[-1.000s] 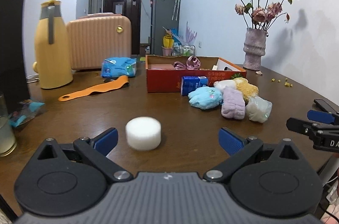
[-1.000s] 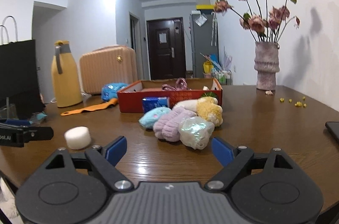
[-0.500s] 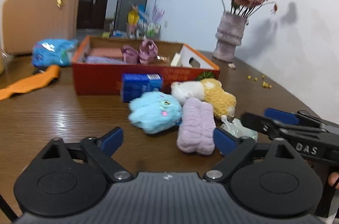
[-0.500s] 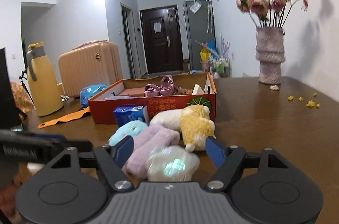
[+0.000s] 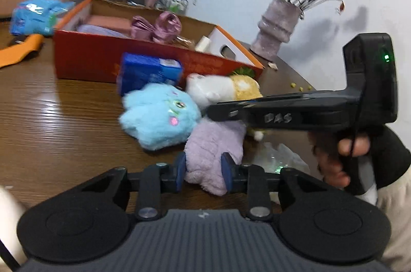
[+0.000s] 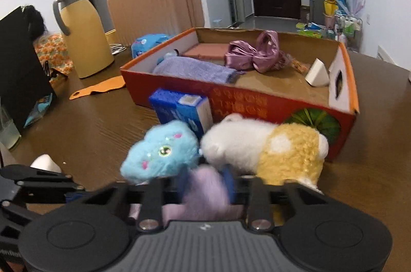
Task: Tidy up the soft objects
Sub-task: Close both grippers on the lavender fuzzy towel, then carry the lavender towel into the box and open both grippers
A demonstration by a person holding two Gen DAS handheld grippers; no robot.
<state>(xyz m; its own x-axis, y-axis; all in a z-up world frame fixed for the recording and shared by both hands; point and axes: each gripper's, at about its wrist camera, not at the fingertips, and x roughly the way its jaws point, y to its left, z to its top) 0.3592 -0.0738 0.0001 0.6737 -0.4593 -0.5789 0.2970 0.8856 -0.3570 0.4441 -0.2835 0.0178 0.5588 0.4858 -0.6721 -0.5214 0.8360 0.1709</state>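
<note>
left gripper point(image 5: 204, 170): jaws just closed in, blue pads pinching near end of lilac plush point(image 5: 215, 143) on table point(image 5: 51, 123) | lilac plush: beside blue plush point(image 5: 159, 115), before red box point(image 5: 84, 58) | right gripper point(image 6: 206, 184): jaws just closed, clamped on lilac plush's other end

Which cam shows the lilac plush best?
Left wrist. The lilac plush lies in full view, its near end pinched between the left gripper pads. Right wrist shows only a blurred end between the right gripper pads, the rest hidden.
</note>
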